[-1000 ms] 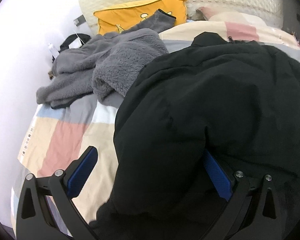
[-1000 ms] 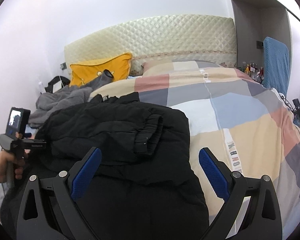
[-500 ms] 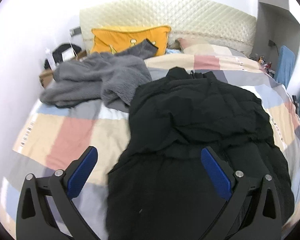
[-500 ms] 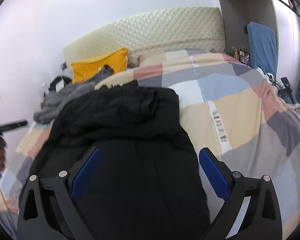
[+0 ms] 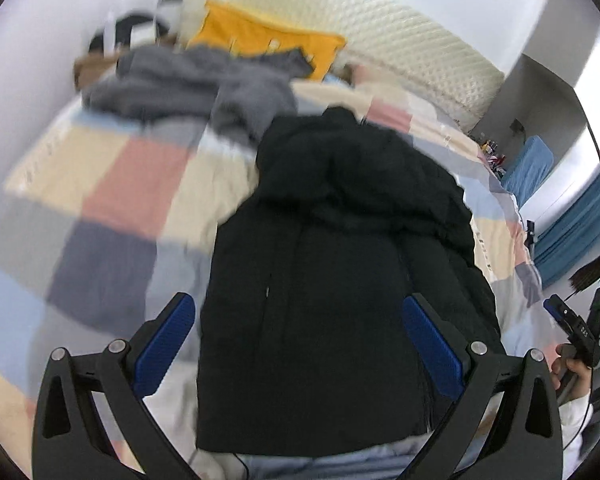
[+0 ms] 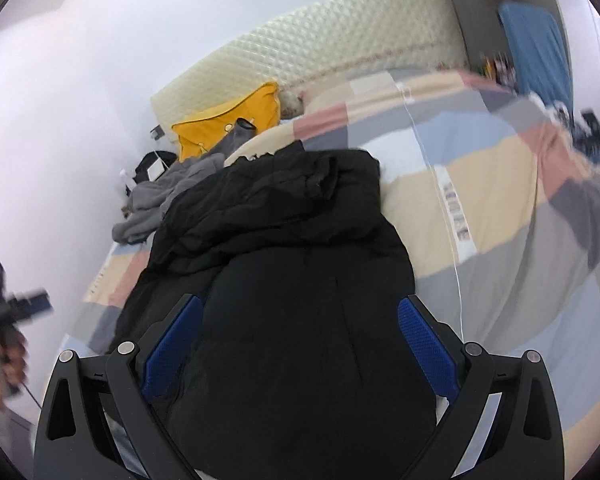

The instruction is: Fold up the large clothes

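Both claws are hanging wide open with nothing in them: the left gripper (image 5: 298, 340) and the right gripper (image 6: 298, 340) are each hovering over the near end of the black coat (image 5: 340, 248), which is lying lengthwise on the checked quilt (image 5: 112, 184). Beyond it, a grey fleece (image 5: 204, 84) is sprawling beside a yellow pillow (image 5: 260, 40) against the headboard (image 6: 340, 52).

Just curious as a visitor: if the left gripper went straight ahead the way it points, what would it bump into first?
Most likely the black coat, which fills the space between the open left gripper fingers; depth is unclear.
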A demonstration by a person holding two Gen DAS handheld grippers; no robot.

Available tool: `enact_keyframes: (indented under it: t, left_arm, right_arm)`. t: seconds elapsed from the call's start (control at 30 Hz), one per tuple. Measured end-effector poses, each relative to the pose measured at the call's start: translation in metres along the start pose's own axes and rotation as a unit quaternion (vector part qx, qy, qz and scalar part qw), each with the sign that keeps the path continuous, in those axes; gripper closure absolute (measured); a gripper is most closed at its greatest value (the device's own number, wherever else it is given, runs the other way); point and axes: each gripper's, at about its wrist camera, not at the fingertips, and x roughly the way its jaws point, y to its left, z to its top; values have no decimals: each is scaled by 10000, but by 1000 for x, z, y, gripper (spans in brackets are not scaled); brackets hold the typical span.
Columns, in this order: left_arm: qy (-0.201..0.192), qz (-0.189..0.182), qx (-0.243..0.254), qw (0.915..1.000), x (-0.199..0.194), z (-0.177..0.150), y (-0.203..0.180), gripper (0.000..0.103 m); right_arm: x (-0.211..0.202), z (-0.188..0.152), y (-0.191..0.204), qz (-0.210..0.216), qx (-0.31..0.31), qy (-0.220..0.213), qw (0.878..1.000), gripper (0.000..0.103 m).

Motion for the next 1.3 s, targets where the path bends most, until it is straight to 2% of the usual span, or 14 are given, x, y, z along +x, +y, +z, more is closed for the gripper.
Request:
enact_keyframes:
  t: [0.1,0.17,0.23,0.33,0.4,0.5,0.6,0.7,0.87,0.97,1.0,1.1,1.2,1.3]
  left_arm:
    - [279,-153,-524,9981,19,-14,23,0]
    - [447,-200,-998,9938,29,-24,40,0]
    - [532,-289,-1502,9868,38,-34,56,1]
    - [735,-486,-2223,9710,56,-47,74,1]
    - [915,-647,-2513,9614,69,-54,79,1]
    - [1283,-558,-2807,9496,88,-62,85,1]
    - [1700,-576,-3099,9337,104,-71,93,1]
    - [1991,-429,-3215,9248,111,-77,98,1]
    - [2193,-341,-3194,9213,114,-81,98,1]
    - [2255,-368,-3195,9196,117,-83,99,1]
    - [2259,-384,-3222,9185,118,-84,100,1]
    - [2380,-334,-3157,9179,121,-84,101,1]
    - [2452,-237,-3123,9175,120,-84,101,1]
    - [2552,-74,-3045,9177,124,-86,100,1]
  right_arm:
    - [1,1,-15,59,245,187,9995,5]
    - [3,2,-27,138,411,343,9985,5]
    - [5,2,-42,-26,502,512,9974,4]
    - [9,-4,-75,14,1136,657,9913,4]
    - [19,-8,-90,8,1436,881,9857,4]
    - [43,-17,-102,-32,1640,1503,9749,4]
    - [64,-31,-105,264,1824,2031,9617,4]
    - [77,-43,-109,299,1978,2386,9503,4]
    - [91,-63,-131,418,2584,2774,9244,4]
    - [96,-69,-131,898,2768,2875,9125,3]
    - [96,-67,-127,1009,2710,2891,9126,3]
    - [89,-53,-103,1486,2203,2769,9234,3]
    - [82,-43,-79,2065,1846,2637,9240,2]
    - [80,-42,-75,2146,1769,2656,9231,2]
